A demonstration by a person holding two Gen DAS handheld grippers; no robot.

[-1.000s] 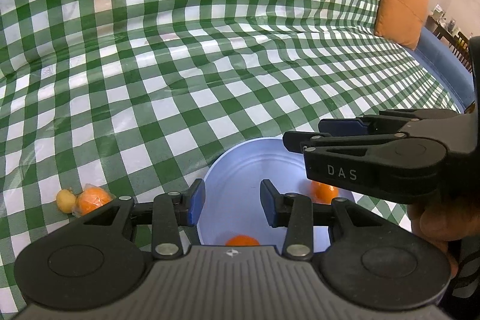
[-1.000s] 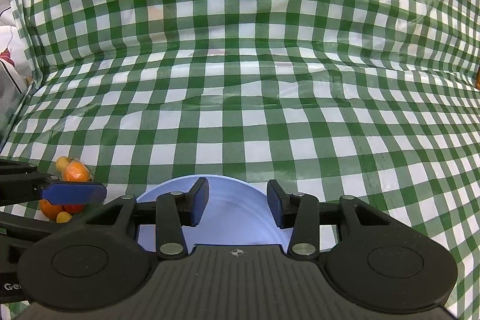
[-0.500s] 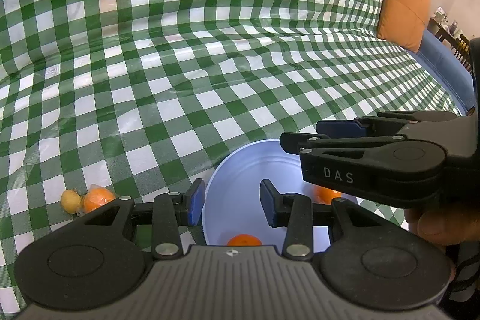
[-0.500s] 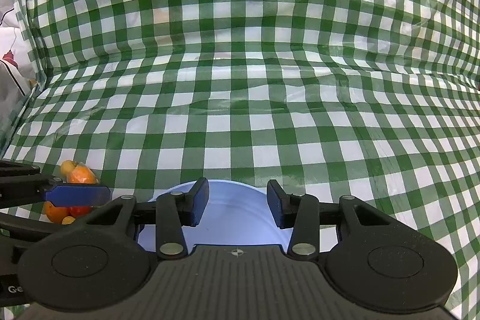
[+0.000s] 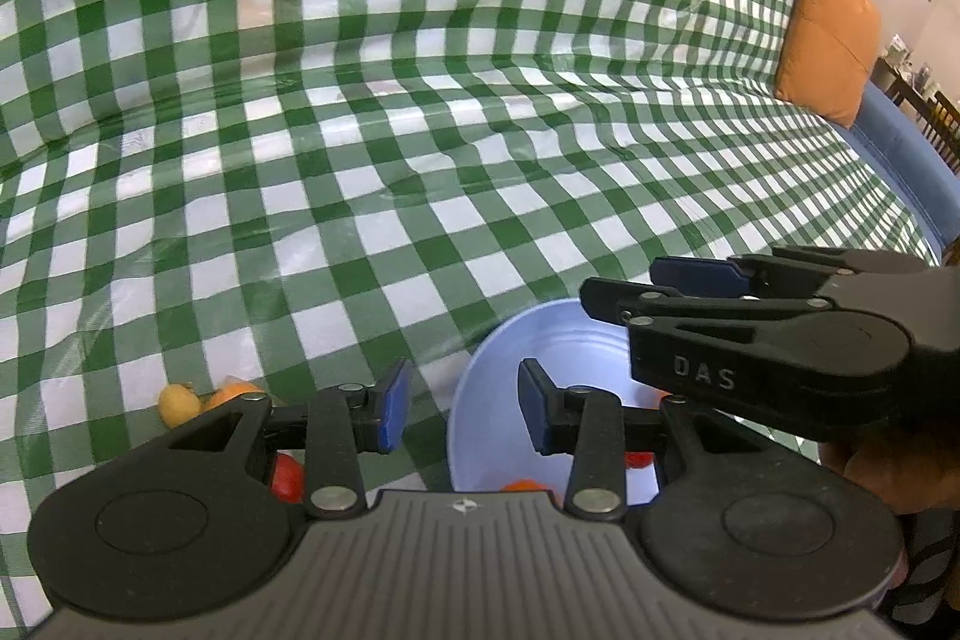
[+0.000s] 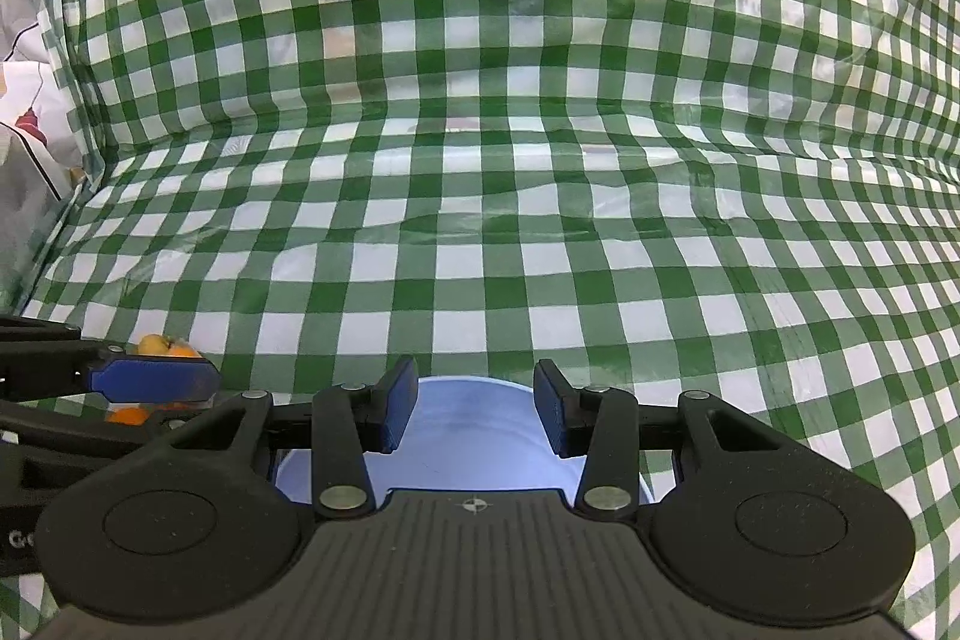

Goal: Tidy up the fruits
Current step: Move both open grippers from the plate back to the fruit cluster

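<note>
A pale blue bowl (image 5: 510, 376) stands on the checked cloth and holds orange fruits (image 5: 525, 485) and a red one (image 5: 637, 459). My left gripper (image 5: 461, 409) is open and empty, above the bowl's left rim. Loose fruits lie left of the bowl: a yellow one (image 5: 177, 403), an orange one (image 5: 237, 391) and a red one (image 5: 287, 478), partly hidden by my fingers. My right gripper (image 6: 474, 409) is open and empty above the bowl (image 6: 468, 430); it also shows in the left wrist view (image 5: 666, 292). The loose fruits (image 6: 162, 346) show behind the left gripper's finger (image 6: 153, 379).
The green and white checked cloth (image 5: 420, 130) covers the seat and rises up the backrest. An orange cushion (image 5: 831, 34) leans at the far right by a blue edge (image 5: 912, 166). White fabric (image 6: 24, 112) lies at the left edge.
My left gripper has shifted left, off the bowl's middle to its left rim, so the red loose fruit now shows. The right gripper has pulled back slightly over the bowl.
</note>
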